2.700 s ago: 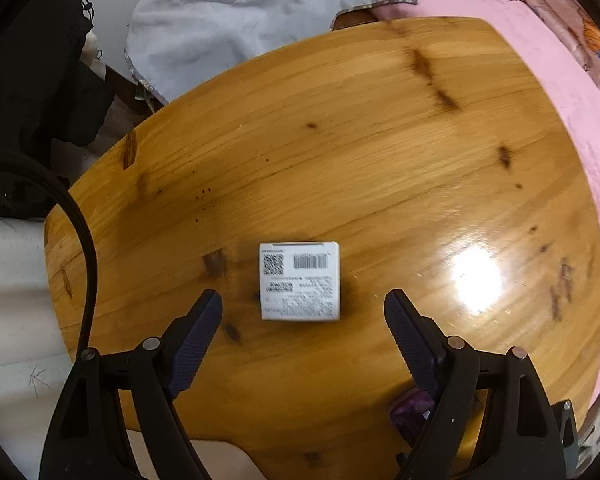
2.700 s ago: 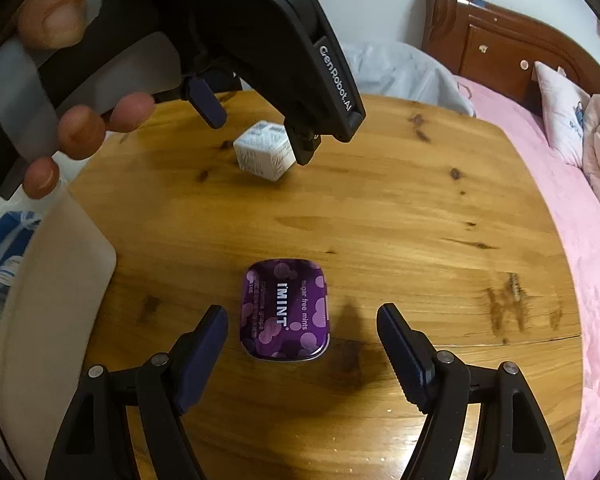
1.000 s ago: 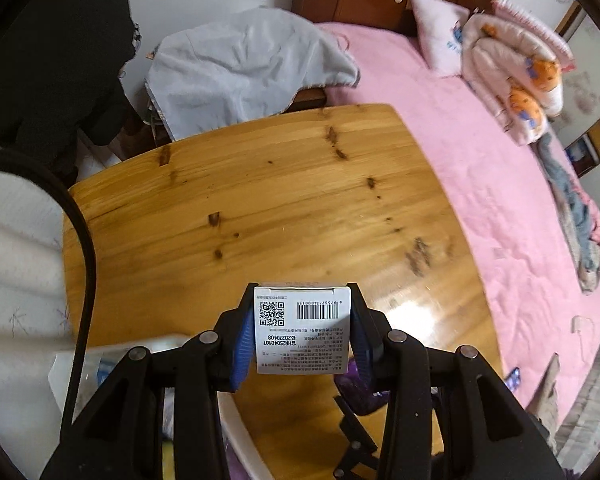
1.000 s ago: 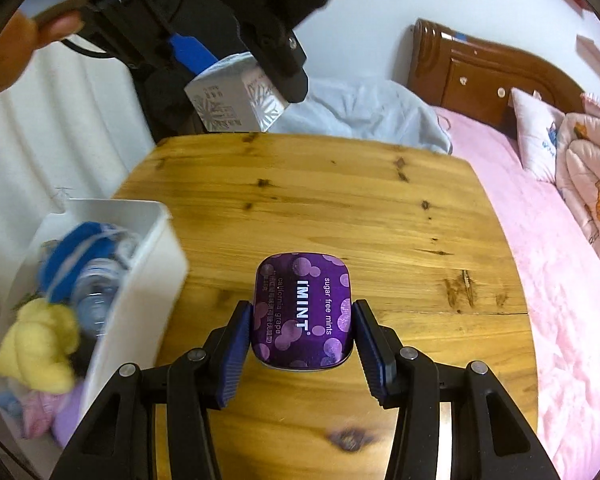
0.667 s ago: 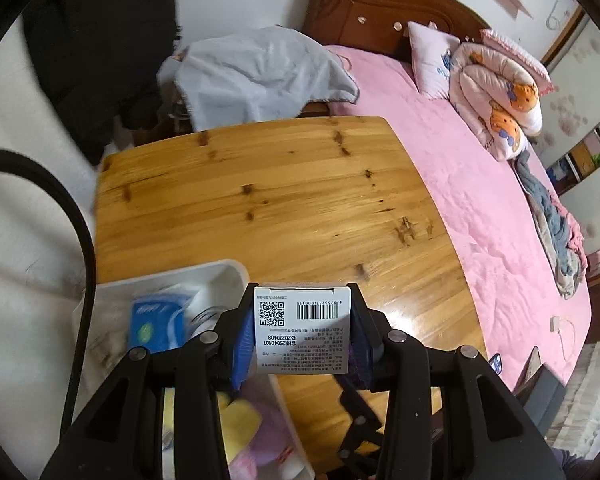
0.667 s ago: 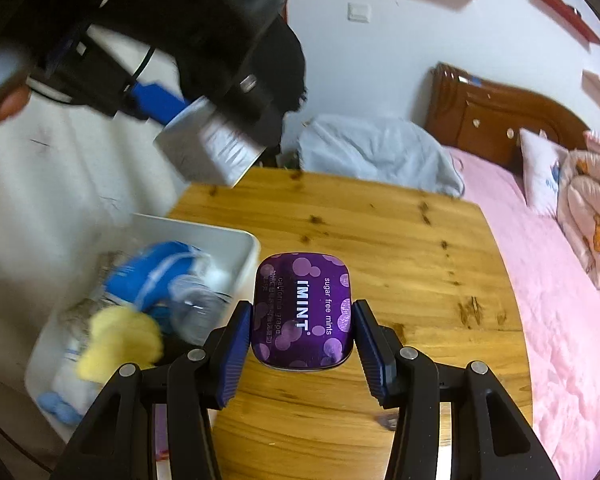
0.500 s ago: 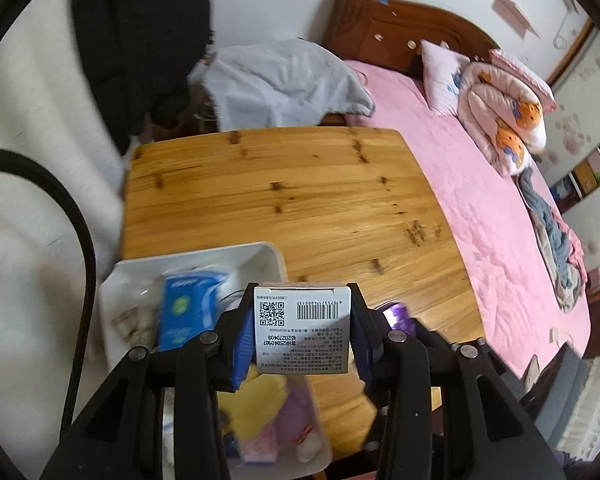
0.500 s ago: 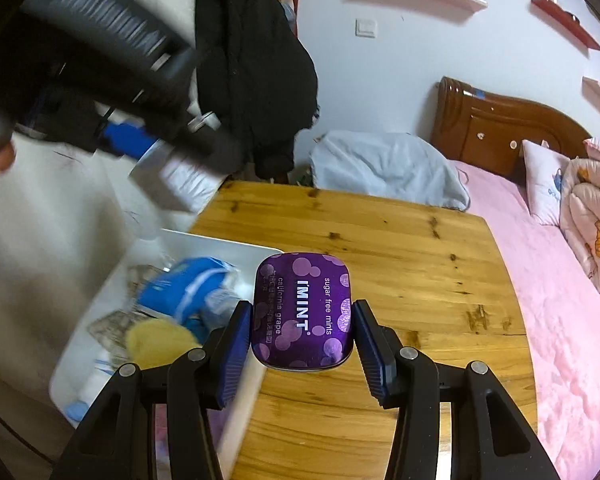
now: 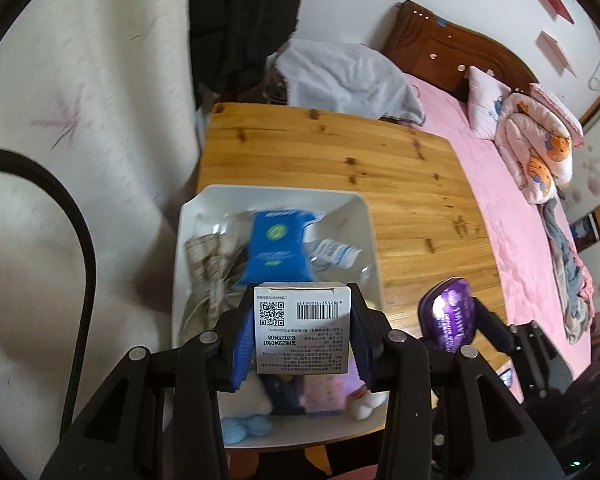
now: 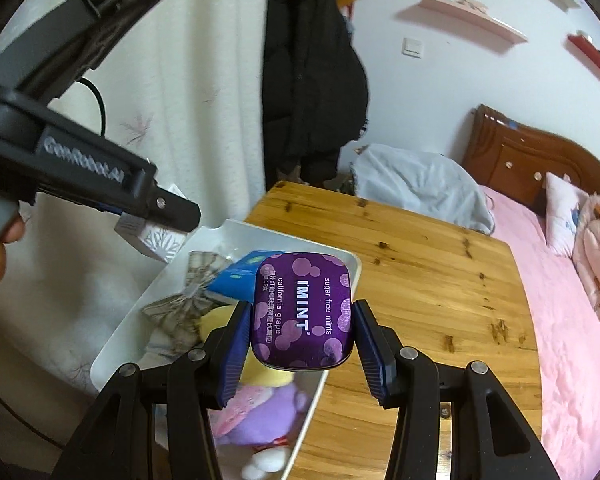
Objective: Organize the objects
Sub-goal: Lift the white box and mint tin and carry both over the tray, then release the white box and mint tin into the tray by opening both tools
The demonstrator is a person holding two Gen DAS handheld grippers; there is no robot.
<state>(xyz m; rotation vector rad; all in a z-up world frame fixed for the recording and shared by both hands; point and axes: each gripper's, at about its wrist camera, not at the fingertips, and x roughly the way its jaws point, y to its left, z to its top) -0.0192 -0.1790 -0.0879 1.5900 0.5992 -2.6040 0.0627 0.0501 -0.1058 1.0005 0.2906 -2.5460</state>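
Note:
My left gripper [image 9: 300, 336] is shut on a small white box [image 9: 301, 328] with a barcode and QR code, held in the air over the white bin [image 9: 274, 196]. My right gripper [image 10: 300, 340] is shut on a purple mint tin [image 10: 302, 312], raised above the bin's right edge [image 10: 352, 272]. In the left wrist view the tin [image 9: 446, 314] shows to the right of the bin, over the table. In the right wrist view the left gripper [image 10: 156, 220] hangs at upper left with the box [image 10: 148, 240] in its jaws, over the bin's left side.
The bin stands on the near left of a wooden table [image 9: 400, 184] and holds a blue packet [image 9: 276, 244], a plaid bow [image 10: 188, 304], plush toys [image 10: 256, 404] and other items. A curtain [image 9: 80, 160] hangs left, a pink bed [image 9: 512, 208] lies right, a grey cloth [image 9: 340, 76] behind.
Both grippers closed on their objects and lifted them off the table. They have since swung left and up, so the box and the tin now hang over the white bin.

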